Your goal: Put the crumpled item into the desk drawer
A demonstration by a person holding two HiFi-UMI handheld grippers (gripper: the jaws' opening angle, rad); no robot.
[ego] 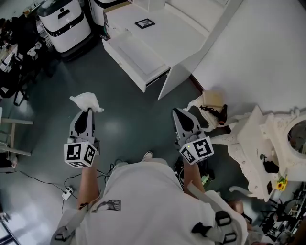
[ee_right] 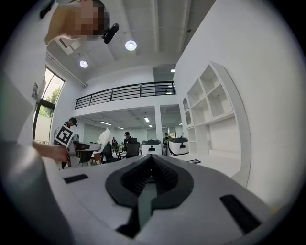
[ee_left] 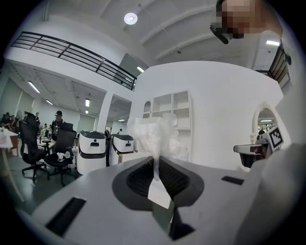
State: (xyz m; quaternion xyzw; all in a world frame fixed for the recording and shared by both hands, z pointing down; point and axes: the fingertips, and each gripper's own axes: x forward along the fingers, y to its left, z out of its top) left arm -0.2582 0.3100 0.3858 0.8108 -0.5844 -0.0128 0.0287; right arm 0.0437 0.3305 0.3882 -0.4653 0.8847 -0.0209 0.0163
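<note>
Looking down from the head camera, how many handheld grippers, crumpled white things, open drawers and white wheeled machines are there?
Grippers: 2, the left gripper and the right gripper
Crumpled item: 1, held in the left gripper
Open drawer: 1
White machines: 2
Total: 6

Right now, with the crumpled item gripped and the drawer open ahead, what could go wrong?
1. The left gripper pinches only a thin edge of the crumpled item; the bulk sticks out past the jaws, so it might slip free.
2. A power strip lies on the floor near the person, a possible trip on the way to the drawer.
</note>
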